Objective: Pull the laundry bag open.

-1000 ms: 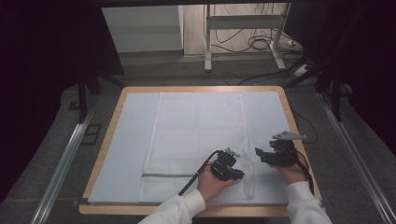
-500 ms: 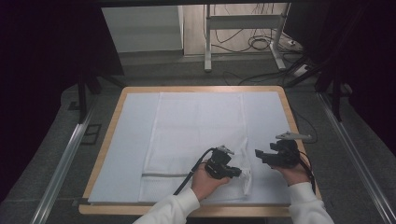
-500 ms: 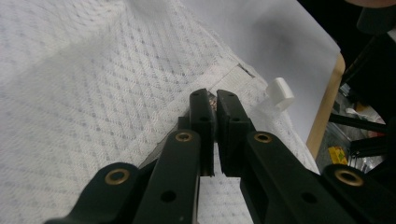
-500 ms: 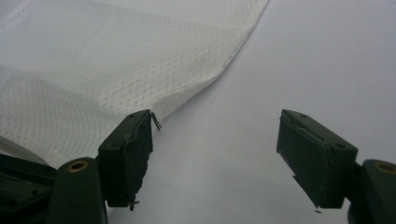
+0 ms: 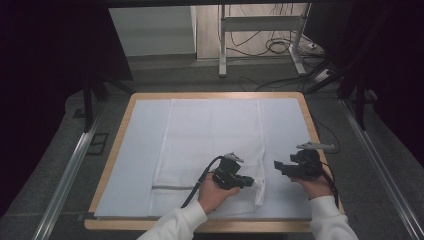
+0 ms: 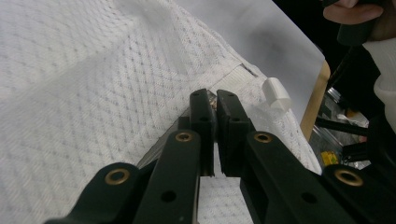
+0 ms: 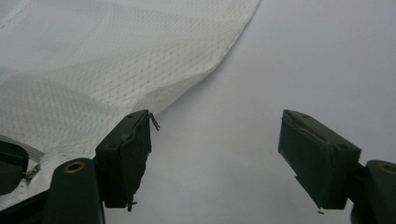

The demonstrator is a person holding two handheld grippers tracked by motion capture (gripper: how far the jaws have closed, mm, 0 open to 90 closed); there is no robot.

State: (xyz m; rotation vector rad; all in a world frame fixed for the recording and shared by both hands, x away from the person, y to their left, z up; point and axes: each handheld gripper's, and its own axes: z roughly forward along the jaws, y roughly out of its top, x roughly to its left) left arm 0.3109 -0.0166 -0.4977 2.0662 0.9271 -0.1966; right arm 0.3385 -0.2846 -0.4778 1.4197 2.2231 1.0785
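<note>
The white mesh cloth (image 5: 210, 150) lies flat on the pale sheet (image 5: 130, 165) covering the wooden table (image 5: 112, 165), its near right corner raised slightly. The left gripper (image 5: 250, 181) has its jaws pressed together on that corner, pinching the hem close to a small white tag (image 6: 276, 93). The right gripper (image 5: 278, 165) waits just beside the cloth's right edge, over bare sheet; its jaws have just been opening and now stand spread with nothing between them. The step in hand appears to be a fold begun from the near right corner. The next move likely calls for the right gripper to take a second hold on the edge.
</note>
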